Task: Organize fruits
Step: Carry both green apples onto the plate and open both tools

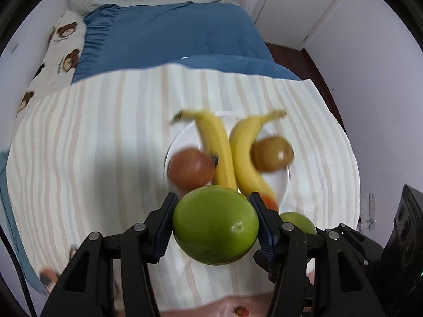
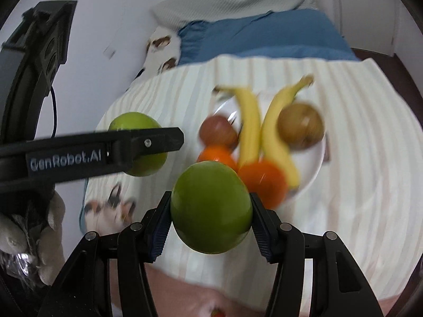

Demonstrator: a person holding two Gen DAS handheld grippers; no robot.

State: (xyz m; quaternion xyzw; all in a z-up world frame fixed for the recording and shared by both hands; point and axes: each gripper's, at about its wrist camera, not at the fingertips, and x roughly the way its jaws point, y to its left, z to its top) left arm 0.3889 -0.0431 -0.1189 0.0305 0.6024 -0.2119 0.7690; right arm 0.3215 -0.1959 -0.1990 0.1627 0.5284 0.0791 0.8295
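Note:
My left gripper point(image 1: 212, 206) is shut on a green apple point(image 1: 215, 224) and holds it above the striped cloth, just in front of the white plate point(image 1: 281, 182). My right gripper point(image 2: 210, 204) is shut on a second green apple point(image 2: 211, 207), also near the plate point(image 2: 314, 163). The plate carries two bananas point(image 1: 224, 148), a reddish apple point(image 1: 191, 169), a brownish apple point(image 1: 273, 153) and two oranges point(image 2: 264, 179). The left gripper with its apple point(image 2: 137, 142) shows at the left of the right wrist view; the right's apple point(image 1: 298, 222) shows low in the left view.
The striped cloth point(image 1: 105, 137) covers a bed with a blue blanket point(image 1: 171, 37) and a bear-print pillow point(image 1: 63, 52) behind. A cat-print item point(image 2: 113, 208) lies at the cloth's left edge. A wall and white doors stand at the right.

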